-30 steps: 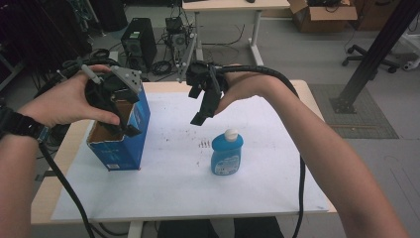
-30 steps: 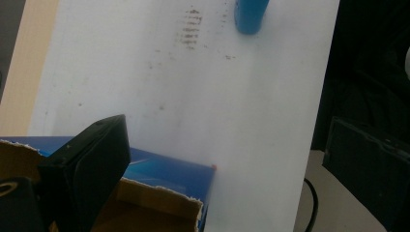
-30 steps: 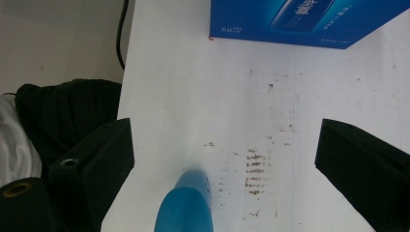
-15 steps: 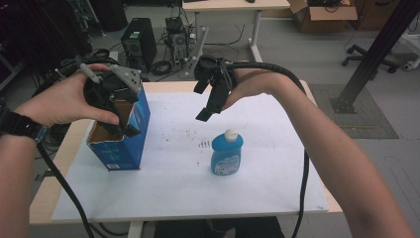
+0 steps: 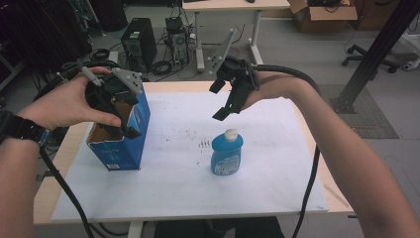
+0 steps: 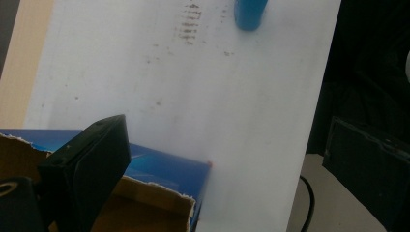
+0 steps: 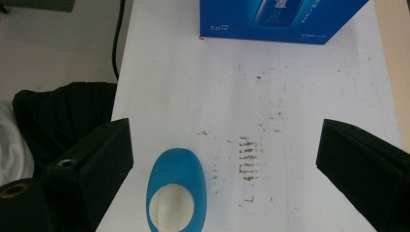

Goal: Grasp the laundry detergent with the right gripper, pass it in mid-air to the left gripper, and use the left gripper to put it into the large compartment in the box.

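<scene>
An open-topped blue cardboard box (image 5: 119, 148) stands on the table's left side. My left gripper (image 5: 121, 111) sits at its top opening. In the left gripper view that gripper (image 6: 227, 120) is open, one jaw over the box's brown inside (image 6: 159, 164), the other outside its torn rim. A blue bottle (image 5: 227, 153) with a white cap stands upright at mid-table. My right gripper (image 5: 220, 101) hovers open above and just beyond it, touching nothing. Seen from the right gripper (image 7: 225, 121), the bottle top (image 7: 176, 188) lies between the jaws, nearer the left one, with the box (image 7: 285, 19) farther off.
A white sheet (image 5: 277, 178) with dark smudges covers most of the wooden table. Beyond the table, on the floor, are a computer tower (image 5: 136, 42), cables, another desk and a cardboard carton (image 5: 322, 12). A black slanted post (image 5: 376, 49) rises at the right.
My right gripper has shifted to the right, to a spot above and behind the bottle. The left gripper has stayed at the box's top.
</scene>
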Motion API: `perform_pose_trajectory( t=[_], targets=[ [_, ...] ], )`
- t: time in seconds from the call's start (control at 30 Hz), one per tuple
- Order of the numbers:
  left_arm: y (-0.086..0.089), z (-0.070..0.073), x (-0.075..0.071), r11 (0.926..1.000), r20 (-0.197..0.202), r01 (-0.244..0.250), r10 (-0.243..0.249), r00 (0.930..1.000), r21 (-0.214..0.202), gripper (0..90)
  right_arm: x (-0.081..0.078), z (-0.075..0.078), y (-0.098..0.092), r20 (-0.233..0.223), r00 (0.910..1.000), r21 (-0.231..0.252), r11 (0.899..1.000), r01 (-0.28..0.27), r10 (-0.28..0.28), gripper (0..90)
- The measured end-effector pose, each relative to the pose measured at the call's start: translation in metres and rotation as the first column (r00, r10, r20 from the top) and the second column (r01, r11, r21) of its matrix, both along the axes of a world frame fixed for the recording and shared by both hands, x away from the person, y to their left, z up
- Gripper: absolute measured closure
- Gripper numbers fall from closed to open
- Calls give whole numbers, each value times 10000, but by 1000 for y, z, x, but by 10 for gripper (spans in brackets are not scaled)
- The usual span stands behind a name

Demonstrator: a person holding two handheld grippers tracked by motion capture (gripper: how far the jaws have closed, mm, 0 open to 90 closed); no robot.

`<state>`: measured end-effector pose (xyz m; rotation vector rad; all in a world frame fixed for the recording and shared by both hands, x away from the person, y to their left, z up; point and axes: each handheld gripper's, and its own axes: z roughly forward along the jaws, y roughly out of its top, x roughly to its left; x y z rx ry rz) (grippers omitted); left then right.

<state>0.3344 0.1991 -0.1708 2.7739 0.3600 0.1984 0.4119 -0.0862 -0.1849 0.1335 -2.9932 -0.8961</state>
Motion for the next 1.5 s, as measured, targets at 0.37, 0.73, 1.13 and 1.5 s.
perform_pose_trajectory(
  t=[0.37,0.73,1.13,1.5],
  targets=[
    [-6,-1,-1,10000,-55,11,-11,10000,11,34,-5,-26,-35,-140,9999,672,9977,-88,98,51],
    [-16,-6,-2,10000,-174,31,-30,9998,57,34,-10,-51,-59,-342,9992,1436,9895,-142,193,42],
    [-19,-10,-3,9999,-211,-24,26,9998,110,34,-10,-90,-75,-650,9978,2075,9782,19,118,26],
    [-22,-14,0,9999,-235,-45,49,9997,148,34,-11,-117,-84,-941,9956,2441,9695,209,22,28]
  ],
)
